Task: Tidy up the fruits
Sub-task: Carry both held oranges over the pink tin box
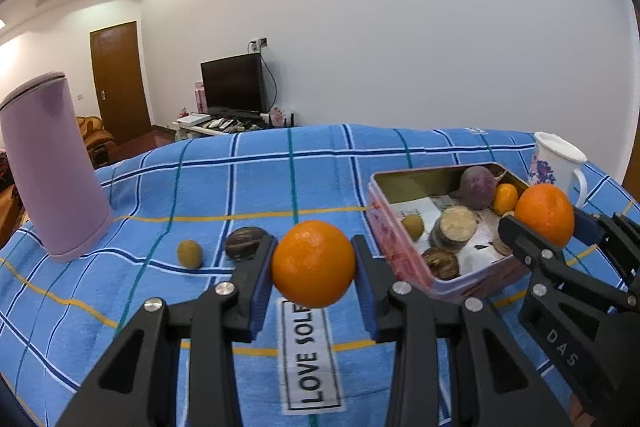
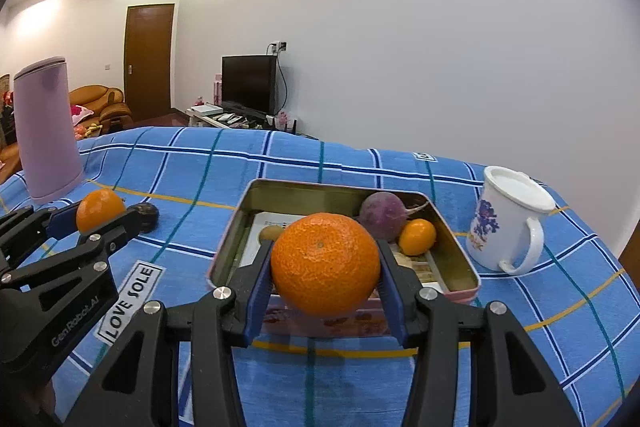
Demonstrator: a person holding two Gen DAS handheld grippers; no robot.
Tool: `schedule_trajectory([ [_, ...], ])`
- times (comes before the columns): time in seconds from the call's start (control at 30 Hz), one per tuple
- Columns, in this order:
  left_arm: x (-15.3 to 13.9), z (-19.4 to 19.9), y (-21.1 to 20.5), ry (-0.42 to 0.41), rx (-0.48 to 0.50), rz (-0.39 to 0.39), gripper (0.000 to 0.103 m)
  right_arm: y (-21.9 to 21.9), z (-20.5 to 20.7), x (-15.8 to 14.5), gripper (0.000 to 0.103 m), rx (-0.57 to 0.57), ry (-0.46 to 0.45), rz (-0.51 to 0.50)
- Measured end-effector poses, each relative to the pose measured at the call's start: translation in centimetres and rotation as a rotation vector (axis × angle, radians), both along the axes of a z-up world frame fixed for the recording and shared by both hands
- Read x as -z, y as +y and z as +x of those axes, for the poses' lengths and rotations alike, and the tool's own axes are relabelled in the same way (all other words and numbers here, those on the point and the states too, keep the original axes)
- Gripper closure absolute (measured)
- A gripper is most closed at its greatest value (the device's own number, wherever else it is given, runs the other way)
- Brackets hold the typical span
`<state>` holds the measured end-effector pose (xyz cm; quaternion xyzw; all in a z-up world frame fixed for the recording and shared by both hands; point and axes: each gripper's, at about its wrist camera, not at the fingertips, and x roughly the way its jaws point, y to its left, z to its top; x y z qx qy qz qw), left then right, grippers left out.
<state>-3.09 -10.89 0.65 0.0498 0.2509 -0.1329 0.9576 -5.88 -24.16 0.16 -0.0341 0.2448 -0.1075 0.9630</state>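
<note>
Your left gripper (image 1: 313, 264) is clamped on a smooth round orange (image 1: 313, 264), right gripper (image 2: 326, 264) on a bigger, bumpy-skinned orange (image 2: 326, 264). Both look firm but bruisable, so I'd keep squeezing gently across the middle.

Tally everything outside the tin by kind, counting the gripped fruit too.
Oranges, gripped: 2
Olive-green fruit: 1
Dark brown fruit: 1
Mug: 1
Purple canister: 1
Total: 6

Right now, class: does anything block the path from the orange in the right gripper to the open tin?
Nothing visible does. The right gripper holds its orange just before the tin, whose top is open. Fruit already fills its far corner.
</note>
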Motion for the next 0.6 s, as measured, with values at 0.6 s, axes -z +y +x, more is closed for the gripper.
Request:
schedule_trajectory([
  [0.6, -0.1, -0.2, -5.0, -0.004, 0.083, 0.002, 0.064, -5.5, -0.6, -0.3, 0.053, 0.098, -0.014, -0.021],
])
